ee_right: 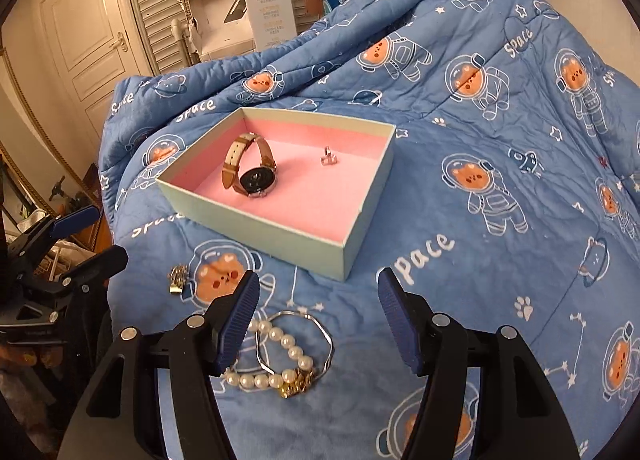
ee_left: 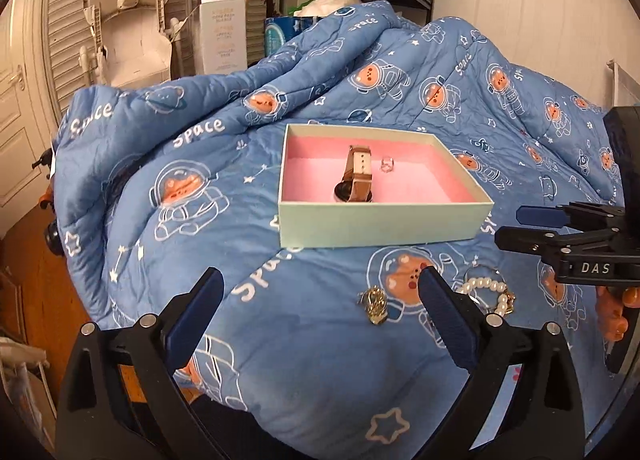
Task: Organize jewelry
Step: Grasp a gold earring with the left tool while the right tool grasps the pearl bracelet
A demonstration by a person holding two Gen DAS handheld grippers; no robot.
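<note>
In the right wrist view, the gold clasp (ee_right: 178, 279) lies at left on the blue quilt (ee_right: 460, 219). At centre, the pale green box (ee_right: 280, 236) holds a wristwatch (ee_right: 250, 169) and ring (ee_right: 328, 157). Below, the pearl bracelet (ee_right: 276, 364) and silver bangle (ee_right: 304, 340) lie beneath the empty, part-open right gripper (ee_right: 318, 320). The left gripper (ee_left: 320, 318) gapes wide, empty.

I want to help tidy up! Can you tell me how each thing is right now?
Pale green cardboard box with pink lining: open, lidless.
Brown-strapped round watch: inside the box, strap buckled.
Small silver ring: inside the box.
White pearl bracelet: outside, on the blue space-print quilt.
Thin silver bangle: outside, overlapping the pearls.
Small gold trinket: outside.
Left gripper: open, empty.
Right gripper: open, empty.
</note>
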